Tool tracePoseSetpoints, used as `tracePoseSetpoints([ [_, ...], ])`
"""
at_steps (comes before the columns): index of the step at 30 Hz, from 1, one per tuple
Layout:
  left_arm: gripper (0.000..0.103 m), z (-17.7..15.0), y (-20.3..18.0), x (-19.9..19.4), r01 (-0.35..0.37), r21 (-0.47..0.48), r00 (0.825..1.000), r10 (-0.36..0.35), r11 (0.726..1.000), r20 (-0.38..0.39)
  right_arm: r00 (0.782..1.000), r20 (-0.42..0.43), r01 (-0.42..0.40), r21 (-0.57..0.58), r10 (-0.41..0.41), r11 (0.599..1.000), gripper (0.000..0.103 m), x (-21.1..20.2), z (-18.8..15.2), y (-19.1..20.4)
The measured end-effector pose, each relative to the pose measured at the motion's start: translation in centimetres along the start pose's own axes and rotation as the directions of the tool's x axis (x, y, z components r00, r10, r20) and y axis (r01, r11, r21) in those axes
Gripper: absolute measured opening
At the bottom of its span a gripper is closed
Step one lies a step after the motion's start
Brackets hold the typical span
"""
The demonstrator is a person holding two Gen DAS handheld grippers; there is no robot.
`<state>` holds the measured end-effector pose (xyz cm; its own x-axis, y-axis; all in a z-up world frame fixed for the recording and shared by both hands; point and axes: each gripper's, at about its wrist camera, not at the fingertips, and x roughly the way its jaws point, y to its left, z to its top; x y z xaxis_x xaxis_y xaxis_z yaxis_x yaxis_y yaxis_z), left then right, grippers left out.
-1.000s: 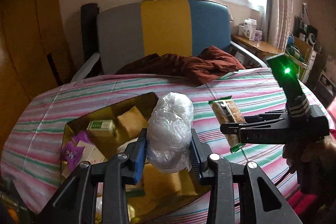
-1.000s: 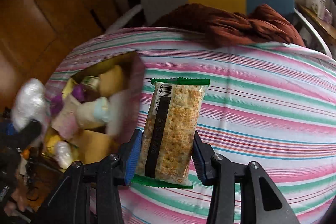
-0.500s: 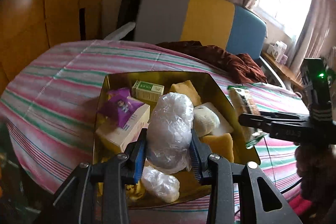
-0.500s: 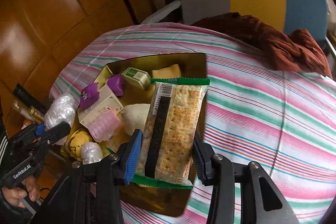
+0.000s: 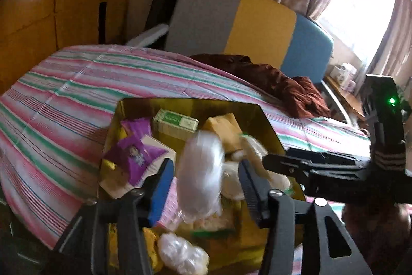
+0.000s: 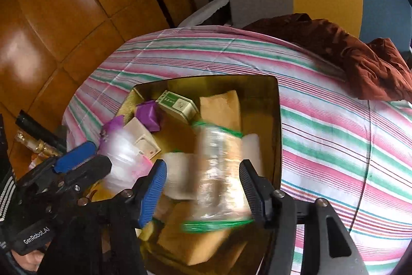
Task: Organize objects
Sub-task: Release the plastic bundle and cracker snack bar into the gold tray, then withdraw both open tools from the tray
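A gold tray (image 5: 267,120) (image 6: 276,120) full of snacks sits on the striped tablecloth. My left gripper (image 5: 204,179) hangs over it with its jaws spread; a clear plastic bundle (image 5: 199,172), blurred by motion, falls between them, free of both pads. It also shows in the right wrist view (image 6: 123,159). My right gripper (image 6: 202,183) is open too; the green-edged cracker packet (image 6: 219,174), blurred, drops between its jaws over the tray. The right gripper shows at the right of the left wrist view (image 5: 291,164).
In the tray lie a green-and-white box (image 5: 176,121), purple packets (image 5: 134,153), yellow packets (image 6: 219,105) and another plastic bundle (image 5: 180,254). A brown cloth (image 6: 347,50) lies on the table's far side, before a grey, yellow and blue chair (image 5: 244,22).
Both grippers have opened over the tray. The plastic bundle and the cracker packet, held half a second ago, are now loose and dropping.
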<state>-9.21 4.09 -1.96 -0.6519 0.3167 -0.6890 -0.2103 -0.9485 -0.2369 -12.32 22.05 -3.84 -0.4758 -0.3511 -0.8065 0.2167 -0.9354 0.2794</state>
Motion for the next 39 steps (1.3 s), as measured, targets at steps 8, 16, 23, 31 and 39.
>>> tracePoseSetpoints([
  [8, 0.065, -0.9, 0.3, 0.1, -0.051, 0.027, 0.999, 0.052, 0.998, -0.013, 1.000, -0.004, 0.010, 0.022, -0.010, 1.000, 0.068, 0.0, -1.1, -0.6],
  [16, 0.080, -1.4, -0.1, -2.1, -0.111, 0.054, 0.993, 0.109, 0.992, 0.039, 0.995, 0.052, 0.081, -0.001, -0.081, 0.997, 0.077, -1.7, -2.4, 0.8],
  [23, 0.097, -2.0, -1.2, -4.0, -0.160, 0.079, 0.984, 0.153, 0.984, 0.091, 0.980, 0.110, 0.168, -0.019, -0.165, 0.986, 0.081, -3.6, -4.7, 2.1],
  [31, 0.103, -3.1, -2.5, -5.8, -0.164, 0.074, 0.981, 0.154, 0.984, 0.118, 0.925, 0.200, 0.321, 0.043, -0.323, 0.946, 0.081, -6.5, -8.8, 2.5],
  [39, 0.103, -4.3, -3.6, -6.9, -0.186, 0.069, 0.975, 0.175, 0.980, 0.139, 0.887, 0.250, 0.383, 0.074, -0.388, 0.921, 0.082, -8.0, -10.6, 2.4],
])
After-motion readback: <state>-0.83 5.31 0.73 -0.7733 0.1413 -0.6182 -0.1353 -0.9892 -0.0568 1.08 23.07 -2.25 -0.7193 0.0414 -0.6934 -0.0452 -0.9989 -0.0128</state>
